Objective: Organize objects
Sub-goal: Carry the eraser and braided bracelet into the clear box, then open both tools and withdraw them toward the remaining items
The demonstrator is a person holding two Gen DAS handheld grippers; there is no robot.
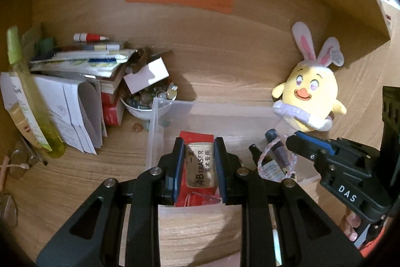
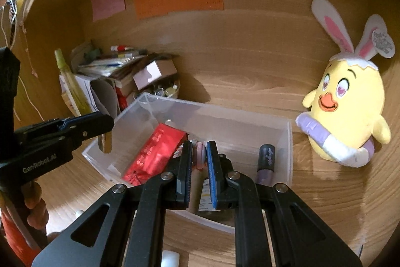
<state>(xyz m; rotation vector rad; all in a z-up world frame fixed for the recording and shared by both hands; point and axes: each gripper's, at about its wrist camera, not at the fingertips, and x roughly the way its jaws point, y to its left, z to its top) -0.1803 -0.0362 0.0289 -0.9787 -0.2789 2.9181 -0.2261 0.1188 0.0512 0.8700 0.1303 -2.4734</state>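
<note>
At nine o'clock a paper stack (image 1: 82, 81) leans beside a bowl (image 1: 146, 104). The left gripper (image 1: 199, 164) pinches an eraser (image 1: 200, 168) over the clear bin (image 1: 175, 116), above a red packet (image 2: 152, 154). The right gripper (image 2: 199, 162) clamps a pink cord (image 2: 200, 154) over the bin. At three o'clock sits a plush chick (image 2: 350, 104).

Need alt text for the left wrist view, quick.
The left gripper holds an eraser above a clear plastic bin containing a red packet. A yellow chick plush sits to the right.
</note>
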